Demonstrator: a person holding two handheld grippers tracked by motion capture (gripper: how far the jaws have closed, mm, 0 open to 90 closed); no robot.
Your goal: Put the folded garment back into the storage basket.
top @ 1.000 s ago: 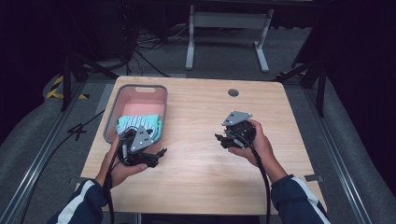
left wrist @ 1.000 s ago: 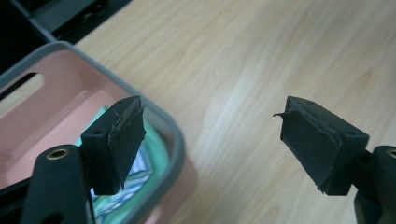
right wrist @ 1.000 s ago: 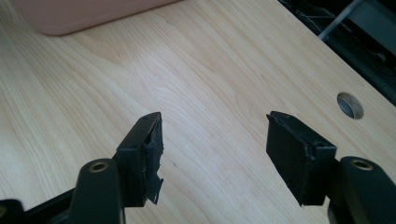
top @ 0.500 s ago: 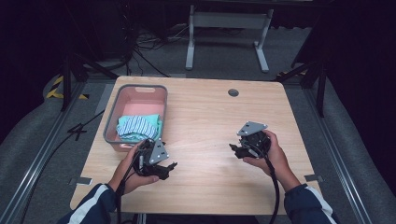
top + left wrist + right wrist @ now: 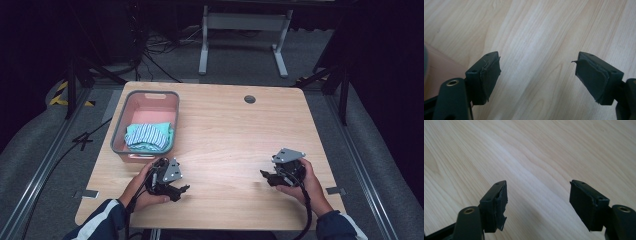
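1. The folded striped cloth (image 5: 148, 136) lies in the pink basket (image 5: 146, 96), at the end of the basket nearest the person; the far end of the basket is bare. The basket stands on the left part of the desk (image 5: 225, 130).
2. The left gripper (image 5: 181, 189) is held low over the desk just in front of the basket's near wall, close to the cloth but not touching basket or cloth. In the left gripper view its fingers (image 5: 489, 76) stand apart with only bare wood between them.
3. The right gripper (image 5: 265, 175) is well away from the basket, toward the right side of the desk. Its jaws have just been opening; in the right gripper view the fingers (image 5: 499, 202) stand wide apart, nothing between them.
4. The cloth looks light and soft, folded into a loose bundle of several layers. It will probably sag and unfold if lifted by a single layer, and it is unlikely to slip from rubbery pads.
5. The best hold, as I judge it, is on a folded edge where the layers stack, pinching through the whole thickness. The near edge, beside the basket's front wall, is the closest for the left gripper.
6. The basket seems light too, so a snagged cloth could drag it along.
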